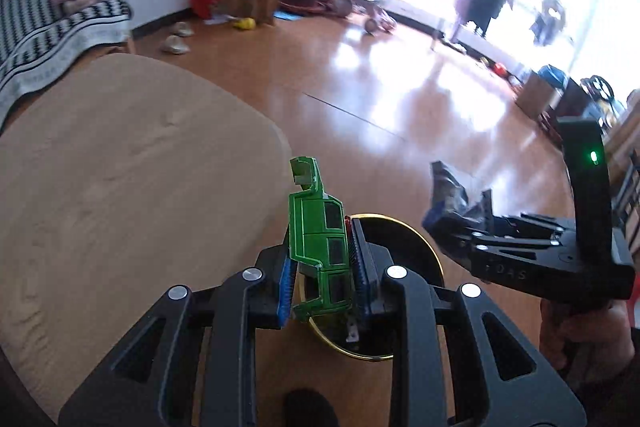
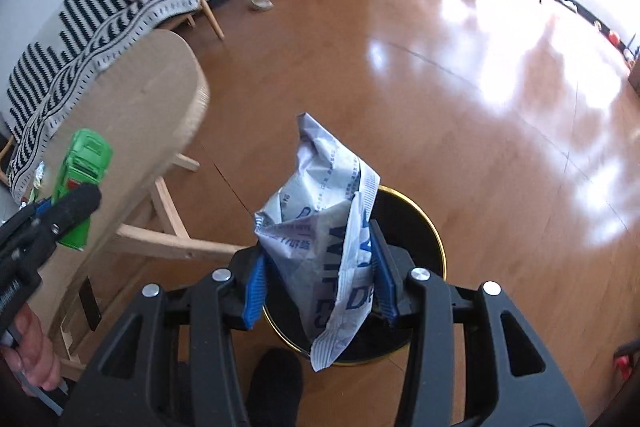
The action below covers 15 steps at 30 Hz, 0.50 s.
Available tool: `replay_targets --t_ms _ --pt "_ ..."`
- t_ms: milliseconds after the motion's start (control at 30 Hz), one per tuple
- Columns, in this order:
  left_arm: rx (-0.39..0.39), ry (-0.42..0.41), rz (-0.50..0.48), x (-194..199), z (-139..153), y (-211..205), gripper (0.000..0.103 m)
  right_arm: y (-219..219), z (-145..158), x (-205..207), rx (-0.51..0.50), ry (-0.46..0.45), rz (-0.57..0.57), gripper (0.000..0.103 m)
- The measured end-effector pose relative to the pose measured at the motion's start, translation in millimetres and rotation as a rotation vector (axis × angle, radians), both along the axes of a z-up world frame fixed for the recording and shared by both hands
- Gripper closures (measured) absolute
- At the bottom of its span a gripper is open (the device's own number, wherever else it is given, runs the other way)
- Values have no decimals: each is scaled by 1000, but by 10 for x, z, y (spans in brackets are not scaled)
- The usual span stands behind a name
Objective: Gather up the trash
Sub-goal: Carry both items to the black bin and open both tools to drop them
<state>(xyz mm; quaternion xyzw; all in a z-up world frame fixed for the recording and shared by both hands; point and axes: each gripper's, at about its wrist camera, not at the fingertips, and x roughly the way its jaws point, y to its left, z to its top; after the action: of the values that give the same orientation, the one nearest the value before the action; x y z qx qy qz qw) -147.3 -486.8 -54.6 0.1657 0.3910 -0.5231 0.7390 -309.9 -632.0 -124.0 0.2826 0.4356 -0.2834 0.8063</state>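
L gripper [image 1: 320,267] pinching green toy truck [image 1: 318,243] upright, R gripper [image 2: 320,267] pinching wipes pack [image 2: 320,227] upright, bin [image 2: 416,211] below

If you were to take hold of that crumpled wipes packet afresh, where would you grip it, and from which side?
I would grip the wipes packet across its crumpled middle, as the right tongs do now, coming from the side with a pad on each flat face. The film there is bunched thick enough to pinch, while the loose bottom corner and top flap would probably slip or tear. It hangs over the gold-rimmed bin.
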Motion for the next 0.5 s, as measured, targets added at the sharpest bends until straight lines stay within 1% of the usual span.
replay_targets --t_ms 67,167,500 --pt "16 0 -25 -71 -68 -107 79 -27 -19 -23 7 3 -4 58" --pt "32 1 -47 -75 -141 -175 79 -74 -2 21 20 3 -3 58" --pt "51 23 -52 18 -216 -266 79 -96 22 74 25 -3 8 58"
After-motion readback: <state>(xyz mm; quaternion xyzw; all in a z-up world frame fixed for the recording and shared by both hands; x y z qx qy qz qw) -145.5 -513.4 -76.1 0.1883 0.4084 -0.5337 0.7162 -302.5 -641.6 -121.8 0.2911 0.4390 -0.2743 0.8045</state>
